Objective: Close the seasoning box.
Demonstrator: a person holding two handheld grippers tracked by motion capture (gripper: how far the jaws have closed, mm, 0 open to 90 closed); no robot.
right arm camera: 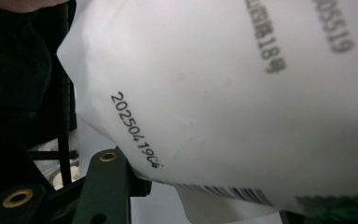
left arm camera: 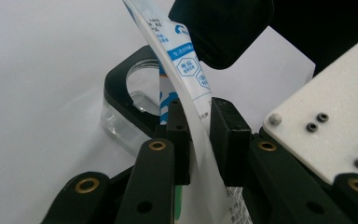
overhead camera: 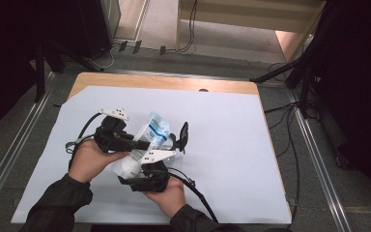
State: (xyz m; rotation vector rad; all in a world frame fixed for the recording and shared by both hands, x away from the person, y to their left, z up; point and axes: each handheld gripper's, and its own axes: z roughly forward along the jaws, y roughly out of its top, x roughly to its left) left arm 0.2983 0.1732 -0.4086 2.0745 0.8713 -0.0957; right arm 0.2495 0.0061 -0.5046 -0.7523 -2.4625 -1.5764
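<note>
My left gripper (left arm camera: 199, 140) has its jaws closed on the thin white wall of the pouch (left arm camera: 186, 74), pinching it flat between the pads; my right gripper (overhead camera: 150, 170) sits pressed against the pouch's pale back, where a printed date code and a barcode show, but I cannot tell whether its jaws are clamped on it; the pouch, white with blue print, hangs between both tools above the middle of the white sheet (overhead camera: 232, 145); a clear container with a black rim (left arm camera: 126, 112) rests on the sheet just behind the pouch.
</note>
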